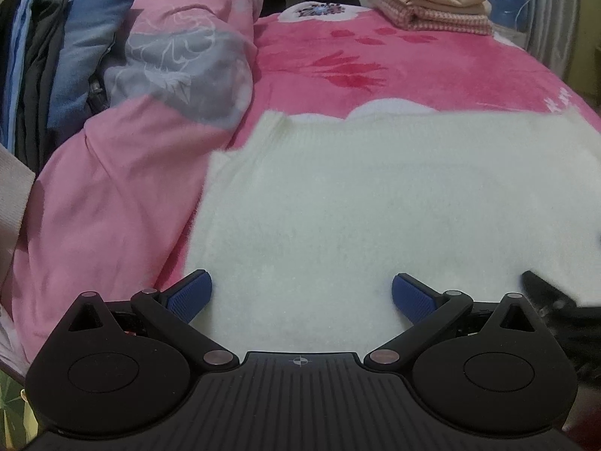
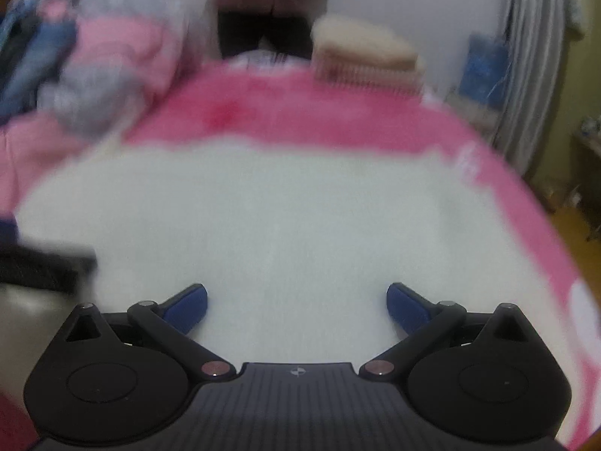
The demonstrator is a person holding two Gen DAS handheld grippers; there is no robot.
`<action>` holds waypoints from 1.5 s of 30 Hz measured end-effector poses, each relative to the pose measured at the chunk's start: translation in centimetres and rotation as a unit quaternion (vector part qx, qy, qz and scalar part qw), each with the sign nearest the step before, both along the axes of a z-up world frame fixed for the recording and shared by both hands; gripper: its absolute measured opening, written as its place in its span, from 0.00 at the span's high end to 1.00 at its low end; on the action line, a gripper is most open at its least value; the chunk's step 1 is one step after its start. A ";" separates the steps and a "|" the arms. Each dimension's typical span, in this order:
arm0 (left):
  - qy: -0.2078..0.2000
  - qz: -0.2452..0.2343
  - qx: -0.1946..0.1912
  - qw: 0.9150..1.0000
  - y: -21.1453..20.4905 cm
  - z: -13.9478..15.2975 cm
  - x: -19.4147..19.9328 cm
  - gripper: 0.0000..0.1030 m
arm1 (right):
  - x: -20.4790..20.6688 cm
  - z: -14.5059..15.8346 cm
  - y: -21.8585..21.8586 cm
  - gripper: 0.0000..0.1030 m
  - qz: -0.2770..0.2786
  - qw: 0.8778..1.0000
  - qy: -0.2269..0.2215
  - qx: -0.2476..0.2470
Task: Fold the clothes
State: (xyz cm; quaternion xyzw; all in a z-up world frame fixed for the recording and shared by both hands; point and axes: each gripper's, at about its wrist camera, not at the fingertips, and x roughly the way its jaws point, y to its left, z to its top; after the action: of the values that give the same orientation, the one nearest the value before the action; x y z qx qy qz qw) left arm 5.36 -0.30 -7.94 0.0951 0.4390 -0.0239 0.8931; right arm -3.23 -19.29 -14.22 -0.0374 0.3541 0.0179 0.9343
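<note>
While both grippers' jaws gape empty, left gripper (image 1: 301, 295) and right gripper (image 2: 296, 302) hover over white sweater (image 1: 375, 195).

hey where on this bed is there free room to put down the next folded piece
The open patch is the pink blanket, between the white garment spread in front and the folded stack at the far end. The left side is crowded: a bunched pink and grey duvet and a pile of dark clothes.

Domestic bedroom. Evidence: bed under a pink floral blanket (image 1: 413, 75), bunched duvet (image 1: 169, 56) at left, folded clothes (image 1: 428, 3) stacked far right, curtain (image 2: 526, 56) beyond.
</note>
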 end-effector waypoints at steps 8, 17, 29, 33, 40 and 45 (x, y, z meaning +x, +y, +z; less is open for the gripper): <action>-0.004 -0.003 -0.004 1.000 0.1 -0.2 -0.1 0.00 | -0.1 1.5 0.7 0.00 -0.002 1.000 -0.022 0.000; -0.006 -0.011 -0.019 1.000 0.7 0.4 -0.5 0.00 | 0.3 -0.1 1.0 0.00 0.010 1.000 -0.006 -0.001; -0.033 0.004 -0.138 0.990 6.1 1.5 -3.2 0.03 | 0.4 0.0 0.9 0.00 0.010 1.000 -0.006 -0.001; -0.009 0.019 -0.182 0.983 8.0 0.8 -3.1 0.09 | 0.3 0.0 0.9 0.00 0.010 1.000 -0.006 -0.001; 0.028 0.072 -0.286 0.955 10.3 -1.0 -0.7 0.28 | 0.3 -0.1 1.0 0.00 0.009 1.000 -0.007 -0.001; 0.018 0.076 -0.305 0.949 10.5 -1.7 1.0 0.31 | 0.2 -0.1 1.0 0.00 0.009 1.000 -0.008 0.000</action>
State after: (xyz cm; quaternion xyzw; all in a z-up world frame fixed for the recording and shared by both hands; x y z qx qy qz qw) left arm 6.39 10.20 -9.67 -0.2154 0.4330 -0.0907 0.8706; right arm -2.98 -18.32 -14.31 -0.0411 0.3463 0.0260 0.9369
